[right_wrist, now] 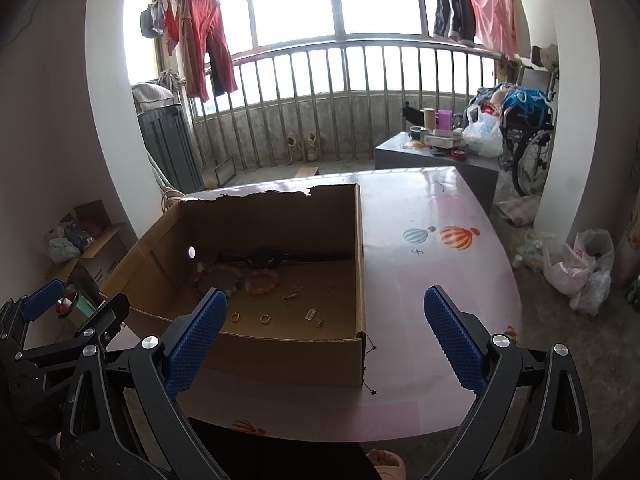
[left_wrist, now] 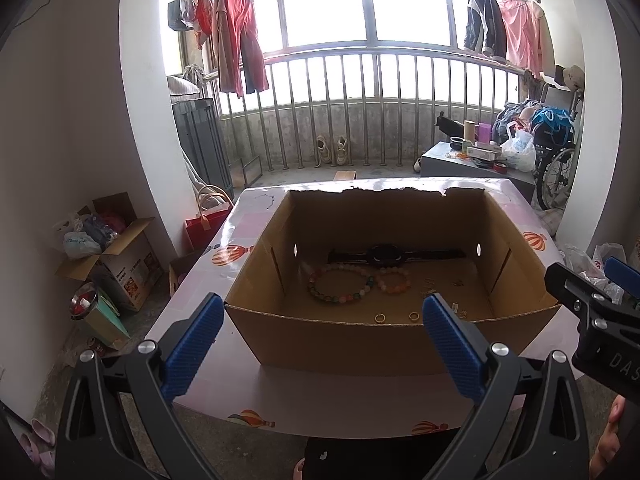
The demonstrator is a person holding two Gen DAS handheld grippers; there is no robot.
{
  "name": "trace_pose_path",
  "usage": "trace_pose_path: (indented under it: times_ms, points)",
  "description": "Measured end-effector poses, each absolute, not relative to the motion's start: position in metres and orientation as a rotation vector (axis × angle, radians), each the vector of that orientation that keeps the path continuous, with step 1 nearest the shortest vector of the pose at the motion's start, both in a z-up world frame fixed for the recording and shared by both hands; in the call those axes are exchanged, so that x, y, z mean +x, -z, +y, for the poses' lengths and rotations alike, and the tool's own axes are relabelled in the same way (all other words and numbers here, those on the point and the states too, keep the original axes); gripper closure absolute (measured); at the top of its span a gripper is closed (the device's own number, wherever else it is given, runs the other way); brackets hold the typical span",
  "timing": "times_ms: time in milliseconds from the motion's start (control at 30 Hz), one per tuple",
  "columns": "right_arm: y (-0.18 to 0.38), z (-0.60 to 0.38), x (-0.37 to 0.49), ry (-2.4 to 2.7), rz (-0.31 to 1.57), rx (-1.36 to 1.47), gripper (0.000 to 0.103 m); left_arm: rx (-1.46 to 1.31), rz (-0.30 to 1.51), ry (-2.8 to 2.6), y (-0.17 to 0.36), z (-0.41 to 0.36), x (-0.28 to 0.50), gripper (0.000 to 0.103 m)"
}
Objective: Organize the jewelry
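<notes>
An open cardboard box (left_wrist: 344, 340) sits on the pink table (left_wrist: 248, 224). Inside lie a black watch (left_wrist: 386, 255), a multicolour bead bracelet (left_wrist: 340, 284), an orange bead bracelet (left_wrist: 394, 282), two gold rings (left_wrist: 379, 317) and small earrings (left_wrist: 456, 307). The box (right_wrist: 288, 356) also shows in the right wrist view, with the watch (right_wrist: 264, 258), the bracelets (right_wrist: 262, 282), the rings (right_wrist: 265, 318) and the small pieces (right_wrist: 310, 314). My left gripper (left_wrist: 322, 344) is open and empty in front of the box's near wall. My right gripper (right_wrist: 324, 340) is open and empty at the box's near right corner.
A thin black star chain (right_wrist: 370, 364) lies on the table by the box's right corner. The table has balloon prints (right_wrist: 456, 237). Cardboard boxes and bags (left_wrist: 108, 248) stand on the floor at the left. A grey side table (right_wrist: 436, 152) and a wheelchair (right_wrist: 528, 148) stand behind.
</notes>
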State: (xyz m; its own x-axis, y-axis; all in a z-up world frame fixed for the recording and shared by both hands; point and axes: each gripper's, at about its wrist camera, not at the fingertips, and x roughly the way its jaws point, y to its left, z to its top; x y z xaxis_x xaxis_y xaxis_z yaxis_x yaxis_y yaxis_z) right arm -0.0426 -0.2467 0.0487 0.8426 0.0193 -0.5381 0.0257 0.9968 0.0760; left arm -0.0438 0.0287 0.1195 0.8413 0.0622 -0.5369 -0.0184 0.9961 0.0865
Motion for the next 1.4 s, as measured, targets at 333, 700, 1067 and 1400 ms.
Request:
trace_pose_path:
  times_ms: [333, 700, 1067, 1400]
  points:
    - [-0.048, -0.248, -0.042, -0.007, 0.567, 0.082, 0.008, 0.077, 0.57, -0.044, -0.121, 0.031, -0.043, 0.005]
    - [-0.046, -0.254, -0.042, -0.013, 0.57, 0.08, 0.008, 0.075, 0.572, -0.05, -0.124, 0.034, -0.044, 0.005]
    - [-0.05, -0.255, -0.043, -0.022, 0.568, 0.087, 0.008, 0.07, 0.571, -0.049, -0.125, 0.036, -0.044, 0.005]
    - [-0.05, -0.256, -0.042, -0.008, 0.574, 0.079, 0.008, 0.067, 0.572, -0.06, -0.124, 0.038, -0.042, 0.005]
